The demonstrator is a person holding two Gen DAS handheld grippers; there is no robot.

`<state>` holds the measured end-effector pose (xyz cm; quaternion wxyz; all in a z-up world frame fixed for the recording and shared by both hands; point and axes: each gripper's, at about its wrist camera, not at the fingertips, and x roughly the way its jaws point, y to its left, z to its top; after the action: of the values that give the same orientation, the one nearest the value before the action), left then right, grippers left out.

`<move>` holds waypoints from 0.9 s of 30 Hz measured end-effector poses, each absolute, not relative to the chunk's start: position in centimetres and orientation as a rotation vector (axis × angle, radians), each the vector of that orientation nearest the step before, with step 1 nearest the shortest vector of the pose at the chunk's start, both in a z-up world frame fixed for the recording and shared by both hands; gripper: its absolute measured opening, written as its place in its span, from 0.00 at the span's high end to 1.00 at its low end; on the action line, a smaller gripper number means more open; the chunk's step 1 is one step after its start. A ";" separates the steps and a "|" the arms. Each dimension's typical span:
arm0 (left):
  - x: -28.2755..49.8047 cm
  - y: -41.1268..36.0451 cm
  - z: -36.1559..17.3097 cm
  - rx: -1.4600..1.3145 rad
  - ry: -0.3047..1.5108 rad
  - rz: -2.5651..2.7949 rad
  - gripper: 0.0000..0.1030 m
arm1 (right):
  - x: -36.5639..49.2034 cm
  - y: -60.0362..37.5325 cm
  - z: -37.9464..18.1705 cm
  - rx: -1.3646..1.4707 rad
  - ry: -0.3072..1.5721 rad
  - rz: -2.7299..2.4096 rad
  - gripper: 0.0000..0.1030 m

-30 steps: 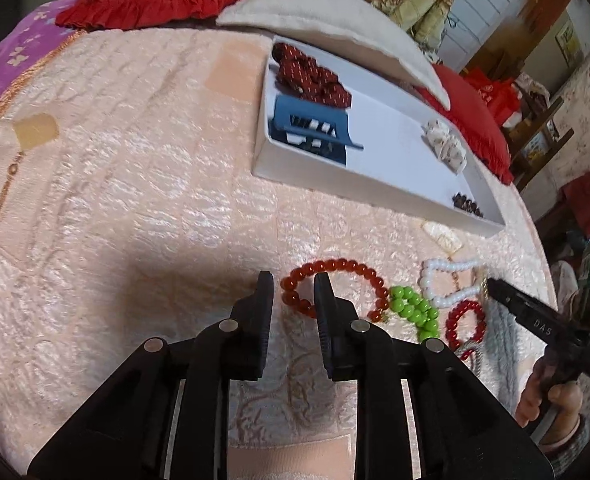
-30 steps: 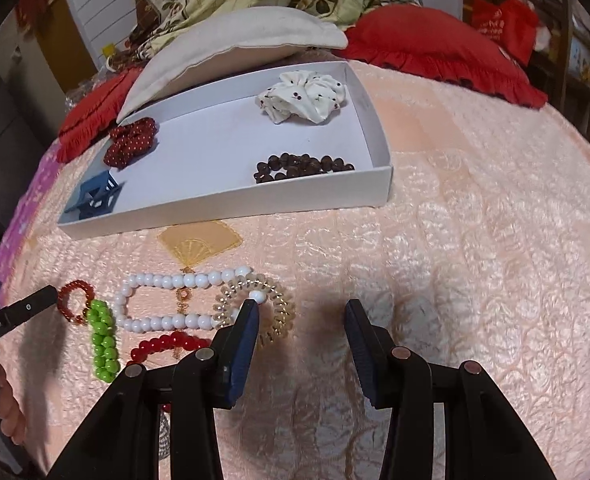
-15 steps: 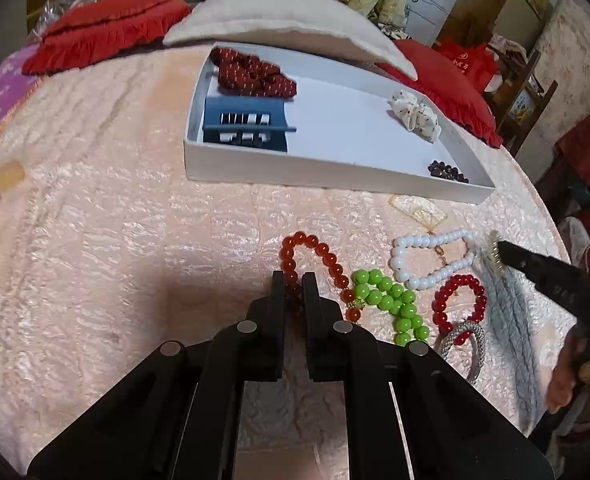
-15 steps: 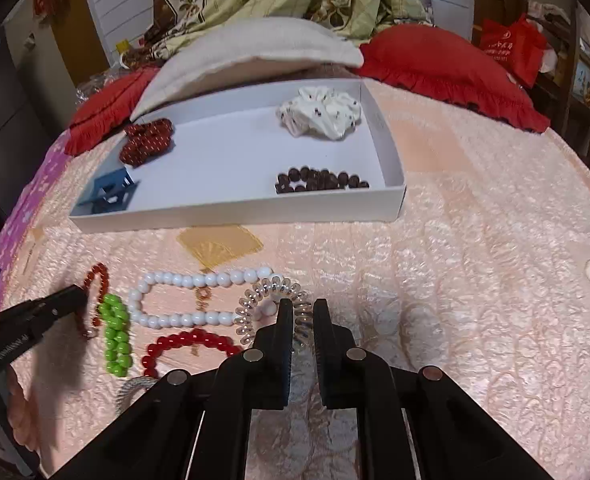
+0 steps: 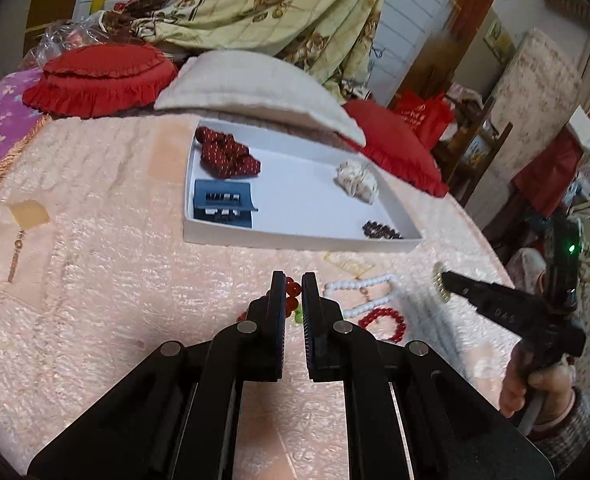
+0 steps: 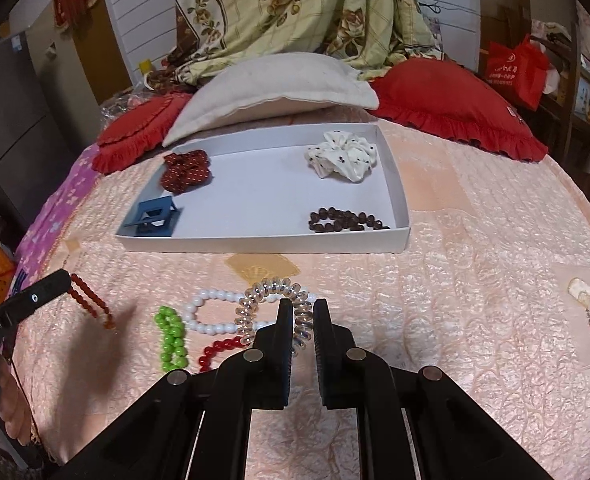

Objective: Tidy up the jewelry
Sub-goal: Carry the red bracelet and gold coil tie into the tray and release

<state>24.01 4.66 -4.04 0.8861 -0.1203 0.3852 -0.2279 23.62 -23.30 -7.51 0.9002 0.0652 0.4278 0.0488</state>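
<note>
Both jaws are clenching: left gripper (image 5: 293, 292) pinching dangling orange-red bead bracelet (image 6: 91, 301), right gripper (image 6: 303, 312) clear spiral hair tie (image 6: 273, 304); either thin grip risks slipping before reaching white shallow tray (image 6: 263, 246).

Five bead strings (image 6: 348, 220), two scrunchies (image 6: 341, 156), one spiral coil (image 6: 273, 308), one clip (image 6: 153, 218) — perhaps more hidden.

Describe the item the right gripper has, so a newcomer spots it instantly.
Find the white tray on the pink bedspread; beads lie before its near wall. The right gripper pinches the clear spiral hair tie there: a see-through coil, unlike the bead strings beside it.
</note>
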 end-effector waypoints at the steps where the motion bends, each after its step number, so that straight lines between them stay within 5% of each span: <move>1: 24.0 4.9 -3.9 -0.256 0.799 -0.476 0.94 | 23.5 -23.3 -7.5 0.138 0.883 0.109 0.91; 13: 25.7 3.8 0.9 -0.232 0.798 -0.477 0.94 | 26.6 -24.9 -5.9 0.170 0.846 0.190 0.91; 27: 41.8 -4.4 1.2 -0.057 0.901 -0.393 0.94 | 40.7 -24.5 -6.9 0.178 0.912 0.230 0.91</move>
<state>41.84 -4.40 1.18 0.8812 -0.0273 0.4326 -0.1888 40.67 -24.52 -6.88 0.8875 0.0858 0.4390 0.1109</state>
